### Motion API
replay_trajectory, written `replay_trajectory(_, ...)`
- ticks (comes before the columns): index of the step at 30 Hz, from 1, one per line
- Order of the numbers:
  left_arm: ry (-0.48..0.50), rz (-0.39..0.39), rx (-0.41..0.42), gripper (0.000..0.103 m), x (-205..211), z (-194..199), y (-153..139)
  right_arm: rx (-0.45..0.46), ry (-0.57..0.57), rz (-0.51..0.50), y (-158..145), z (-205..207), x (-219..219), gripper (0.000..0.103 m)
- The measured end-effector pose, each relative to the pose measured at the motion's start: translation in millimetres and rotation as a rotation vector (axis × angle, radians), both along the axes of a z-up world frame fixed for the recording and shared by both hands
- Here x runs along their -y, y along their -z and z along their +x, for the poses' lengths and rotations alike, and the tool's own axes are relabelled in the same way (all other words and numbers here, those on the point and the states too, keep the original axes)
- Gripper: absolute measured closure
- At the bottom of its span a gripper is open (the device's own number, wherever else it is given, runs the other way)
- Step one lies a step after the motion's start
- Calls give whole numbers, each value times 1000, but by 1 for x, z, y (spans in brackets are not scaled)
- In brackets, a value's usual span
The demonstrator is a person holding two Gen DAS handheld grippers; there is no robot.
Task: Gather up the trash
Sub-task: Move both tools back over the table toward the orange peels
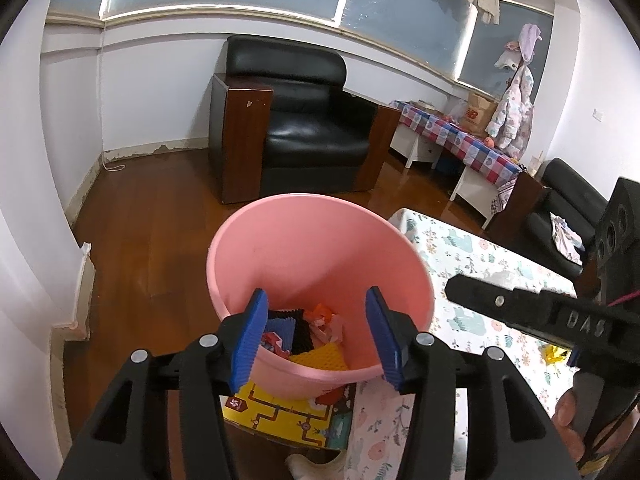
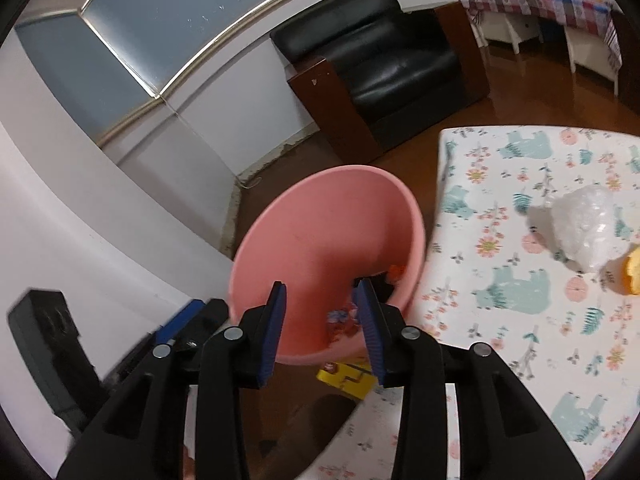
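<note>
Only the right view shows a plastic wad (image 2: pixel 580 224) — both tools (image 1: pixel 316 336) (image 2: pixel 322 330) gape empty over the pink bin (image 1: pixel 320 248).

Pink bin (image 1: pixel 320 248) holds colourful scraps (image 1: pixel 308 336); crumpled plastic (image 2: pixel 580 224) lies on the table.

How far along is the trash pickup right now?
Done: colourful scraps lie in the pink bin. In hand: nothing; the left gripper and right gripper are open over it. Left: a crumpled plastic bag and an orange peel on the table.
</note>
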State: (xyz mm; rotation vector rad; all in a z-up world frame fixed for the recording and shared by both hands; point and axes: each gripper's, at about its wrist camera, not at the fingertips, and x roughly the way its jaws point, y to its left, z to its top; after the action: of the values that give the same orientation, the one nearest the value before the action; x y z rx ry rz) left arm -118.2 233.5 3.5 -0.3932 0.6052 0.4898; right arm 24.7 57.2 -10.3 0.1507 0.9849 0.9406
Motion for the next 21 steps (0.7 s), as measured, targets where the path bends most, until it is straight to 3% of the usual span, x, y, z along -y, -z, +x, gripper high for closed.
replay_trajectory(13,79,5,-7,52,42,11,-11,190,135,-128,-3,-13,74,65)
replay_trajectory(21,141,17,-11,52,73,26,-12,209,285,-145,1,-12,145,65)
